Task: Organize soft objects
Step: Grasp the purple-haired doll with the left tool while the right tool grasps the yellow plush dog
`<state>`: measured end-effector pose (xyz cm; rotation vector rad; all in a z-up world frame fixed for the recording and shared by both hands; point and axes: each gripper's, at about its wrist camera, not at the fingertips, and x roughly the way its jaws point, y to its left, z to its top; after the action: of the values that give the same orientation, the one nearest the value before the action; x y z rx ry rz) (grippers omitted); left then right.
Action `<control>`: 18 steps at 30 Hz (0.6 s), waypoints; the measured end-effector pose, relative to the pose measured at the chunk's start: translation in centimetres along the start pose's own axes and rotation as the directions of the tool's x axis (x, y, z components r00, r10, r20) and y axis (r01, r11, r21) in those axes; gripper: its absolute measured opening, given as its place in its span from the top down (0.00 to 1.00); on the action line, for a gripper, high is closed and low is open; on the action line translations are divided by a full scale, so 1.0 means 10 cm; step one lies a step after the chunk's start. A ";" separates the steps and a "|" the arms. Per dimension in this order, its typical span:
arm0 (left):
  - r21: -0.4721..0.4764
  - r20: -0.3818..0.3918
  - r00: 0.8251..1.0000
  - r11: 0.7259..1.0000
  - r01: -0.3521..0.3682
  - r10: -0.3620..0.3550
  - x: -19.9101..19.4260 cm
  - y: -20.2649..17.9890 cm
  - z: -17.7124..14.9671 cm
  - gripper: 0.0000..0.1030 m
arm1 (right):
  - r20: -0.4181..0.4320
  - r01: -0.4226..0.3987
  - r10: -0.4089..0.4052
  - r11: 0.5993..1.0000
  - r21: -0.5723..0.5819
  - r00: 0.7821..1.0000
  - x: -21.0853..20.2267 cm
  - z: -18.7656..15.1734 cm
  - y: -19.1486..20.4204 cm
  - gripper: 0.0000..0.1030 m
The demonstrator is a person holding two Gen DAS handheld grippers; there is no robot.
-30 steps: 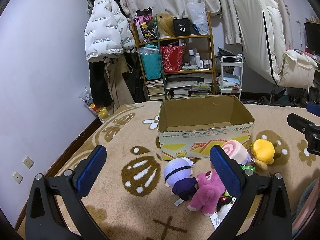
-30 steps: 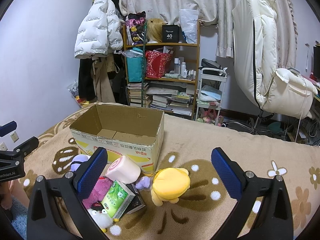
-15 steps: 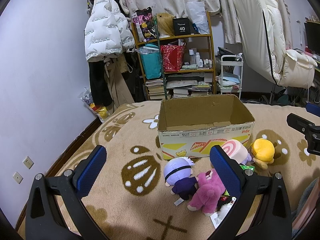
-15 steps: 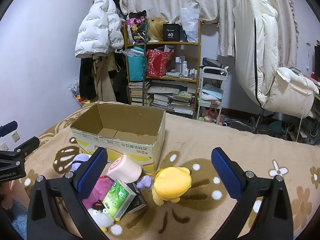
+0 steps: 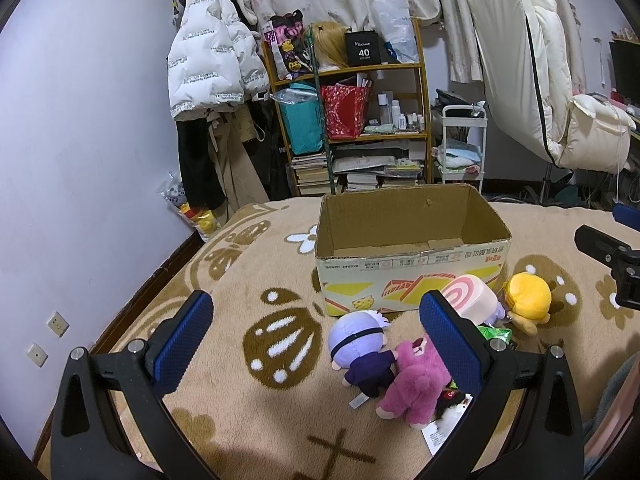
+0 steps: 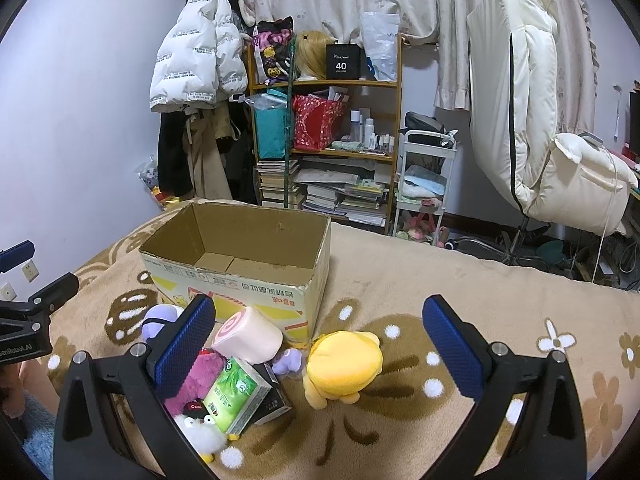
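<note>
1. The left gripper (image 5: 316, 340) is wide open and holds nothing.
2. The right gripper (image 6: 320, 344) is wide open too, above the yellow toy (image 6: 344, 364).
3. The toys lie in a heap on the brown blanket (image 5: 240, 400), right in front of the box (image 5: 408, 240).
4. A pink roll (image 6: 248, 334) touches the box.
5. A purple-headed doll (image 5: 360, 346) lies beside a pink bear (image 5: 416, 384).
6. A green pack (image 6: 236, 394) leans by the roll.

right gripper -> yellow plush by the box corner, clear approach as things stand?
Probably yes. The right gripper is open and empty, and the yellow plush lies on the blanket just ahead, between its fingers. Nothing covers it; the cardboard box stands behind and the tissue pack lies beside it.
</note>
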<state>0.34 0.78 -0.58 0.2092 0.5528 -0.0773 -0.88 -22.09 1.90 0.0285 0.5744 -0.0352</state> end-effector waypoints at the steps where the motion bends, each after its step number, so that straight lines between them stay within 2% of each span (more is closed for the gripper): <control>1: 0.001 -0.007 1.000 1.000 0.000 0.000 0.02 0.01 -0.01 0.01 | -0.005 0.000 0.000 1.000 0.001 1.000 0.04 -0.01 0.01 0.00; 6: -0.001 -0.015 1.000 1.000 0.000 0.000 0.08 -0.04 0.07 0.01 | -0.053 -0.006 0.008 0.999 0.038 0.999 0.16 -0.03 0.00 0.00; 11: -0.018 -0.040 0.999 1.000 0.000 -0.001 0.21 -0.03 0.15 0.01 | -0.099 -0.032 0.046 0.990 0.136 0.994 0.30 -0.01 -0.17 0.00; 18: -0.063 -0.140 0.990 0.998 0.024 -0.033 0.52 -0.03 0.20 0.01 | -0.180 -0.035 0.084 0.965 0.261 0.980 0.61 0.01 -0.41 0.00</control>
<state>5.76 -0.01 -1.73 0.1482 0.6984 -0.0734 4.12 -26.39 -1.43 0.3045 0.7571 -0.0479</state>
